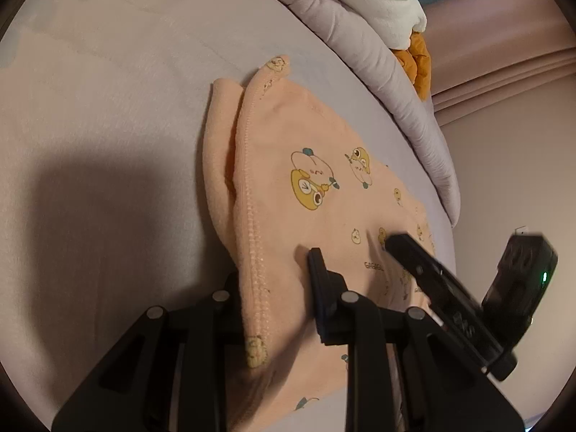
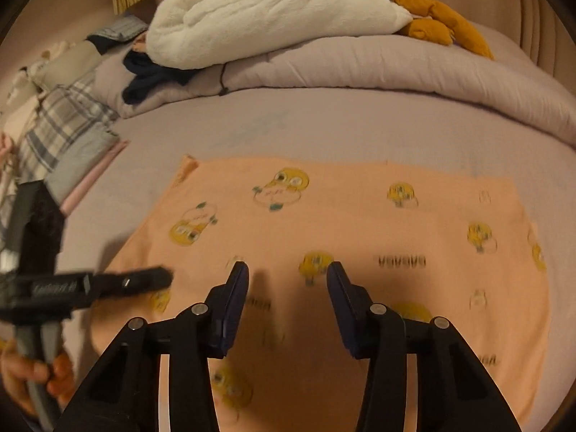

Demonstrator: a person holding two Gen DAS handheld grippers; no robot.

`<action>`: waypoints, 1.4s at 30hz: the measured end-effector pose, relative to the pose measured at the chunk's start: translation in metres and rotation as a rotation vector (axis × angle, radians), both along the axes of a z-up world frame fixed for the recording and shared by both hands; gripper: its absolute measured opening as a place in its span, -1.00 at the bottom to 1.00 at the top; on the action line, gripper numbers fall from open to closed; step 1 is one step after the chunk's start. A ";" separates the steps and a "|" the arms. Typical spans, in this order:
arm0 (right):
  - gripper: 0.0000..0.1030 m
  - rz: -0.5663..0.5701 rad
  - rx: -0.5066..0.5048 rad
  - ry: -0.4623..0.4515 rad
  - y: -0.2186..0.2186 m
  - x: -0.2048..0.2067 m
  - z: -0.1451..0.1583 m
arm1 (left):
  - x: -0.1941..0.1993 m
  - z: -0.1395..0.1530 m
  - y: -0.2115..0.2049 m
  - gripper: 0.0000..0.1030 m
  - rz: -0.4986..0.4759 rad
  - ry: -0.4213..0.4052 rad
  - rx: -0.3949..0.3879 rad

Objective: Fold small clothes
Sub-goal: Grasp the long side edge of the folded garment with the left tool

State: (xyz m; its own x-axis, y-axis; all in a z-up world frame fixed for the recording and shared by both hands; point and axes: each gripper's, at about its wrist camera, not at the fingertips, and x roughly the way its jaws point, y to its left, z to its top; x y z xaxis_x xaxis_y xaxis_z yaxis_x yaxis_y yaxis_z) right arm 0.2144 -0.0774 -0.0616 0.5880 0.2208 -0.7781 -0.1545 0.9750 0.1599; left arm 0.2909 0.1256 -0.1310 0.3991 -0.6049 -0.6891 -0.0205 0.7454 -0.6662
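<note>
Beneath the half-parted, empty right gripper (image 2: 288, 270), a soft, light peach garment (image 2: 342, 223) lies flat on the bed (image 2: 324, 126), best pinched at its edge, while the left gripper (image 1: 277, 252) clamps its hem.

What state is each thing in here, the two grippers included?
peach garment: lying flat on the bed, print up, one side doubled over.
left gripper: fingers shut on the garment's edge.
right gripper: fingers open, over the garment, holding nothing.
quilt: bunched up behind the garment.
white plush toy: lying on the quilt.
</note>
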 end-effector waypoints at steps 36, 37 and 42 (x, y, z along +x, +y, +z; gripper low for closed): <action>-0.18 0.082 0.024 0.061 0.003 -0.023 -0.001 | 0.009 -0.001 -0.010 -0.52 0.024 0.018 0.078; -0.18 0.085 0.009 0.081 0.006 -0.021 -0.006 | 0.009 -0.002 -0.010 -0.52 0.026 0.017 0.073; -0.18 0.098 -0.025 0.087 0.013 -0.024 -0.011 | 0.007 -0.002 -0.009 -0.52 0.022 0.013 0.084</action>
State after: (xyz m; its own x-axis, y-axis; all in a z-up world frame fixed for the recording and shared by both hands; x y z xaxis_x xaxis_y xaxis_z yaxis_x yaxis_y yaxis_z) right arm 0.1902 -0.0641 -0.0727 0.4946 0.2535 -0.8313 -0.2358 0.9598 0.1524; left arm 0.2984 0.1163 -0.1332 0.4026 -0.5354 -0.7425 -0.0461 0.7982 -0.6006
